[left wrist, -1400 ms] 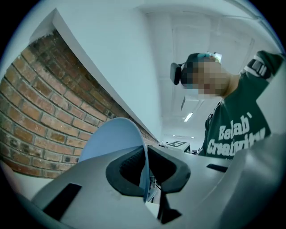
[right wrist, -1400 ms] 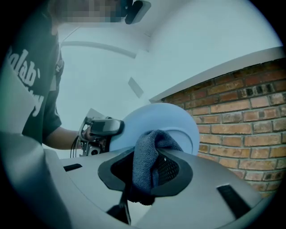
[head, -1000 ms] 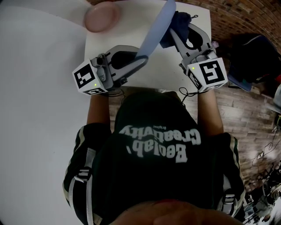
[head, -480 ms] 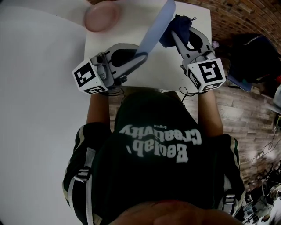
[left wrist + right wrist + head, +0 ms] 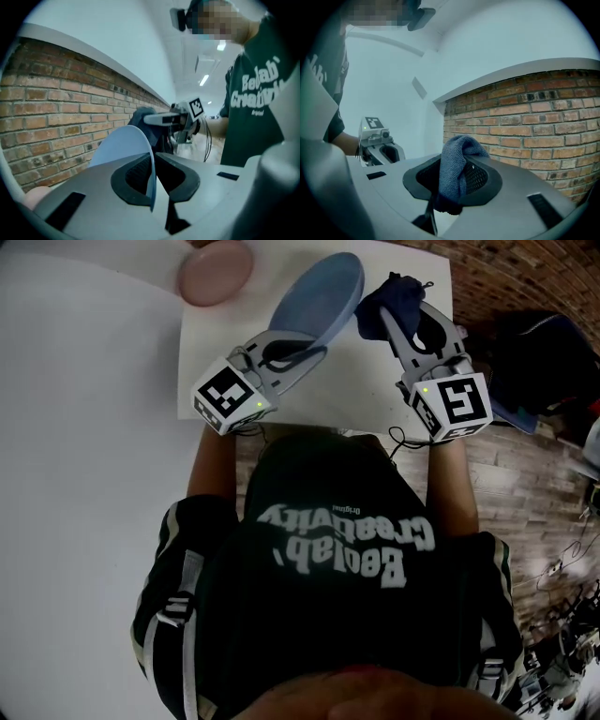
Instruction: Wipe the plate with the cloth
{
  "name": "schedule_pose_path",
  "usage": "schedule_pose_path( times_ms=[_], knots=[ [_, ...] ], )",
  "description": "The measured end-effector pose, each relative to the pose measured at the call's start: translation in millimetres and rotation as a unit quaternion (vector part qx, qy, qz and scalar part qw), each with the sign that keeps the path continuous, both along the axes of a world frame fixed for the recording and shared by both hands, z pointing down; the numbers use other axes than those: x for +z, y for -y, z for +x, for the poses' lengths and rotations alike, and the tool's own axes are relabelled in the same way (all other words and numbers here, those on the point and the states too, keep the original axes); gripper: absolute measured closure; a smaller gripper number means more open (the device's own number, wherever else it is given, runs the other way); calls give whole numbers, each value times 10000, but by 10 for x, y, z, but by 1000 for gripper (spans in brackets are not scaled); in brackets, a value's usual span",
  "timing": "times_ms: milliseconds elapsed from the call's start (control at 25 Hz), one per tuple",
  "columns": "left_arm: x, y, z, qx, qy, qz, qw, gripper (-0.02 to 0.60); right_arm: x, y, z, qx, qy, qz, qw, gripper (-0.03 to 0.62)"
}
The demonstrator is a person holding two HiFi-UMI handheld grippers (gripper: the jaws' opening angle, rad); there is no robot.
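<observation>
Over the white desk, the left hand-held gripper pinched the near rim of the blue plate, which reached out beyond its jaws. Just beside the plate, the right hand-held gripper was pressed on the dark cloth.

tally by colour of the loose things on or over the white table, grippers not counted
light blue: 1, the plate
dark blue: 1, the cloth
pink: 1, a round thing
total: 3
</observation>
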State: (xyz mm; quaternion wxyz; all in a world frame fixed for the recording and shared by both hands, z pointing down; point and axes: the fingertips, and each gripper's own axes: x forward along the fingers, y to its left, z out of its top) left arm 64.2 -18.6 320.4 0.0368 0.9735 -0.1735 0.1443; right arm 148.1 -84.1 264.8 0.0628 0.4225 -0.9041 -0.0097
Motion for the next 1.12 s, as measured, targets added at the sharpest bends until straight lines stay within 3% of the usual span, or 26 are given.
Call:
schedule_pose_path(
  times_ms=[160, 480, 640, 840, 1120],
  knots=[
    [541, 58, 31, -54, 948, -1, 9955, 558, 81, -6, 37, 82, -36, -78, 9999, 505],
    [1315, 249, 157, -4, 1716, -418, 9843, 555, 235, 35, 139, 236, -78, -251, 9994, 505],
    [1685, 179, 212, 320, 1974, -737, 9770, 558, 335, 24, 121, 261, -106, -336, 9990, 505],
    [1917, 110, 309, 627, 1985, -947, 9735, 555, 464, 6, 123, 314, -148, -498, 9982, 505],
    [2374, -58, 352, 1162, 2573, -1052, 9535, 540, 593, 57, 179, 381, -173, -657, 9970, 505]
  ],
)
